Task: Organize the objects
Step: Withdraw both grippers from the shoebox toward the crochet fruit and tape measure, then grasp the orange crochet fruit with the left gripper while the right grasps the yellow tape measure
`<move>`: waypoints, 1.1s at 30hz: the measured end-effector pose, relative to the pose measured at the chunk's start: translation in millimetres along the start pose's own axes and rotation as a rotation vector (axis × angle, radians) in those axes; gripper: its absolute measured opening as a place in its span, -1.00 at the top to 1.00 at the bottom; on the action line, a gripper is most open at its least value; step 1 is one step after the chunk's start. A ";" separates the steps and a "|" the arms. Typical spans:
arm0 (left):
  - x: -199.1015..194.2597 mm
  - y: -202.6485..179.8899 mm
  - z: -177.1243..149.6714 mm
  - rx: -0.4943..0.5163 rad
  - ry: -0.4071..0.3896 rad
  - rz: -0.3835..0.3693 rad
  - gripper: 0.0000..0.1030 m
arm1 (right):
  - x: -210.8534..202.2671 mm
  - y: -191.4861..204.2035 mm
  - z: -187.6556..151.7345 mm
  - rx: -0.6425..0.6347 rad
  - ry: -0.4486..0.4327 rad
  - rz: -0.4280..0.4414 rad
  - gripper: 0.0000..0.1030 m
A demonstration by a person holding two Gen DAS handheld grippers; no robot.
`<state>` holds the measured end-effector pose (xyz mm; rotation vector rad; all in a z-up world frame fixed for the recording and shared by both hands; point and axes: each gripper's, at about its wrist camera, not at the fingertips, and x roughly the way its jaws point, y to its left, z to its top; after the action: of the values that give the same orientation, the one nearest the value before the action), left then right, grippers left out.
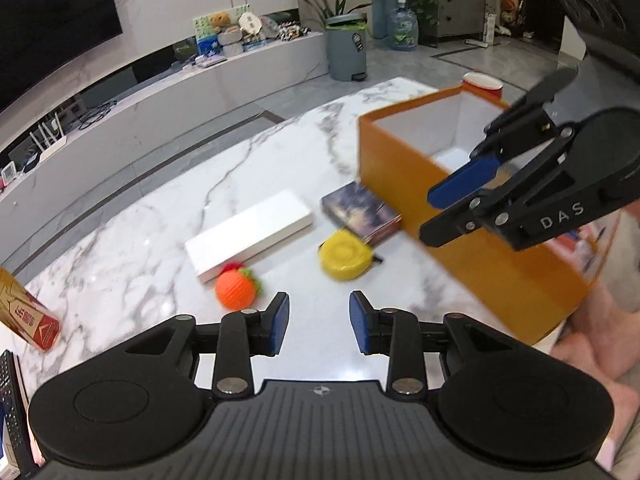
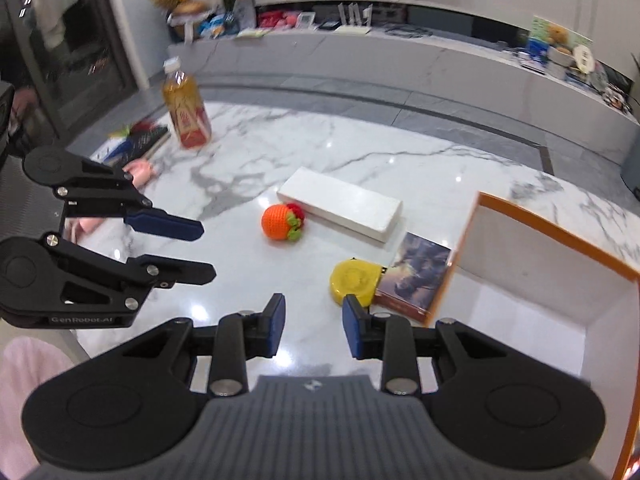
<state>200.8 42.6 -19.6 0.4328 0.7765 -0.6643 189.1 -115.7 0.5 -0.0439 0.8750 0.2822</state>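
Note:
An orange box (image 1: 472, 248) with a white inside stands open on the marble table (image 1: 168, 216); it also shows at the right of the right wrist view (image 2: 556, 228). Beside it lie a small picture book (image 1: 360, 213) (image 2: 420, 276), a yellow tape measure (image 1: 345, 255) (image 2: 354, 282), a crocheted orange fruit (image 1: 236, 289) (image 2: 280, 222) and a long white box (image 1: 249, 234) (image 2: 340, 205). My left gripper (image 1: 318, 326) (image 2: 200, 250) is open and empty above the table. My right gripper (image 2: 314, 326) (image 1: 444, 216) is open and empty, over the orange box's near wall.
A tea bottle (image 2: 185, 110) stands at the table's far left with a remote and papers (image 2: 136, 142) beside it. A red carton (image 1: 28, 312) lies at the table's left edge. A red cup (image 1: 482, 83) stands behind the orange box. A bin (image 1: 346, 46) stands on the floor.

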 end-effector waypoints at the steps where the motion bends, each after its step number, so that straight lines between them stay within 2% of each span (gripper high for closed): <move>1: 4.3 4.1 -2.7 -0.001 0.006 0.007 0.16 | 7.6 2.1 3.3 -0.021 0.019 -0.005 0.35; 9: 49.4 41.5 -8.3 -0.048 0.025 0.046 0.11 | 71.1 -1.2 20.6 -0.173 0.157 -0.050 0.35; 12: 66.7 52.8 -4.8 -0.041 0.028 0.053 -0.01 | 92.1 -6.2 27.0 -0.239 0.204 -0.050 0.33; 14: 78.3 60.4 -2.6 -0.046 0.031 0.052 -0.06 | 105.3 -8.7 31.1 -0.273 0.233 -0.053 0.18; 20: 103.9 75.6 3.4 -0.049 0.047 0.031 -0.11 | 144.4 -12.0 42.4 -0.323 0.322 -0.026 0.01; 26: 119.9 82.7 1.4 -0.031 0.095 0.003 -0.11 | 169.0 -0.5 46.9 -0.577 0.400 0.003 -0.16; 28: 123.3 84.3 -0.2 -0.031 0.102 -0.004 -0.11 | 172.5 0.2 49.2 -0.623 0.418 0.026 -0.24; 33: 128.0 87.8 -2.3 -0.041 0.112 -0.019 -0.09 | 184.4 -0.4 51.2 -0.684 0.505 0.054 -0.25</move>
<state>327.8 57.6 -107.6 0.4283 0.8994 -0.6445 339.5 -66.5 -107.3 -0.7537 1.2449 0.6286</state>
